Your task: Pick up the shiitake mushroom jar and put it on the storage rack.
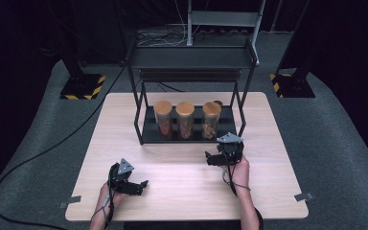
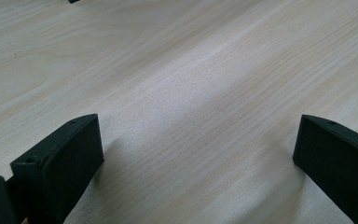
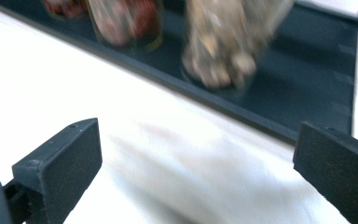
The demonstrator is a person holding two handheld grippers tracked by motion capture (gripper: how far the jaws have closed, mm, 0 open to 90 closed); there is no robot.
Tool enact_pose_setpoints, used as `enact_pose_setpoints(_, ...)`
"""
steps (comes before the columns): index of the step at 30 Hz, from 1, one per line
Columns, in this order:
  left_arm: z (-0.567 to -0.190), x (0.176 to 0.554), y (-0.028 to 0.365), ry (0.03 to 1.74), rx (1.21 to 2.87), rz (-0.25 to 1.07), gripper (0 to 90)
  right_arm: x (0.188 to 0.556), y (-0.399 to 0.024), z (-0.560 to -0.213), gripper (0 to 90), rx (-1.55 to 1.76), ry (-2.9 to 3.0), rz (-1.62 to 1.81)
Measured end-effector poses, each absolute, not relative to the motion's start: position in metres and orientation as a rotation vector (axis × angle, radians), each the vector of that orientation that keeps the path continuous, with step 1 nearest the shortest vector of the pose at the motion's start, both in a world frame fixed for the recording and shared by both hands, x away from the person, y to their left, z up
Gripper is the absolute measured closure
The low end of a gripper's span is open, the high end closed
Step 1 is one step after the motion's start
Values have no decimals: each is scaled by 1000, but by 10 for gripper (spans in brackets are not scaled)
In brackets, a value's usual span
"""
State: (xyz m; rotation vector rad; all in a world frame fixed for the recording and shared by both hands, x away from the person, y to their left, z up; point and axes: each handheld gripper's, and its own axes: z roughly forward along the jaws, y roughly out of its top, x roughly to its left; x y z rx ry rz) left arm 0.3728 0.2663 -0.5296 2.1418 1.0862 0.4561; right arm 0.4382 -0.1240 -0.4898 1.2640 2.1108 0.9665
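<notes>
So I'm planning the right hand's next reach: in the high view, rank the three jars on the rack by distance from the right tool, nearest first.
1. Right jar, pale contents, just beyond the right tool.
2. Middle jar, in the centre of the rack's lower shelf.
3. Left jar, reddish contents, at the shelf's left end.

Left gripper [image 2: 198, 154] jaws wide apart over bare wood table [image 2: 182, 70]; nothing between.
</notes>
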Motion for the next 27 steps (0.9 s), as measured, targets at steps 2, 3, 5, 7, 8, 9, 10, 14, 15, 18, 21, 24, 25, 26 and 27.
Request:
enact_pose_setpoints(2, -530, 373, 266, 1079, 2144, 456, 8, 426, -138, -498, 4, 1308, 2104, 945)
enact_pose_setpoints(3, -530, 373, 266, 1077, 2146, 456, 8, 426, -138, -498, 4, 1308, 2104, 945)
enact_pose_setpoints(5, -529, 373, 266, 1076, 2147, 456, 8, 418, -147, -504, 4, 1339, 2104, 942)
enact_pose_setpoints(7, -530, 373, 266, 1076, 2147, 456, 8, 406, -159, -512, 4, 1372, 2102, 925)
enact_pose_setpoints(8, -530, 373, 266, 1076, 2147, 456, 8, 402, -162, -515, 4, 1379, 2101, 927)
enact_pose_setpoints(9, -529, 373, 266, 1076, 2147, 456, 8, 399, -165, -516, 4, 1385, 2105, 926)
enact_pose_setpoints(10, -530, 373, 266, 1076, 2147, 456, 7, 395, -168, -518, 4, 1393, 2107, 920)
enact_pose_setpoints(14, -530, 373, 266, 1076, 2147, 456, 8, 383, -179, -524, 3, 1423, 2096, 916)
enact_pose_setpoints(15, -530, 373, 266, 1076, 2147, 456, 8, 380, -182, -525, 3, 1432, 2092, 919)
enact_pose_setpoints(18, -530, 373, 266, 1075, 2148, 456, 8, 371, -188, -526, 4, 1430, 2060, 949)
enact_pose_setpoints(21, -530, 374, 266, 1076, 2147, 456, 6, 368, -190, -526, 4, 1429, 2031, 967)
enact_pose_setpoints(24, -530, 374, 266, 1081, 2146, 458, 5, 368, -186, -526, 4, 1410, 2039, 937)
enact_pose_setpoints(25, -530, 374, 266, 1083, 2143, 458, 5, 368, -186, -527, 4, 1406, 2046, 929)
enact_pose_setpoints(26, -530, 374, 266, 1083, 2143, 458, 5, 368, -185, -527, 4, 1405, 2046, 921)
enact_pose_setpoints(27, -530, 374, 266, 1083, 2143, 458, 5, 368, -185, -527, 2, 1402, 2047, 919)
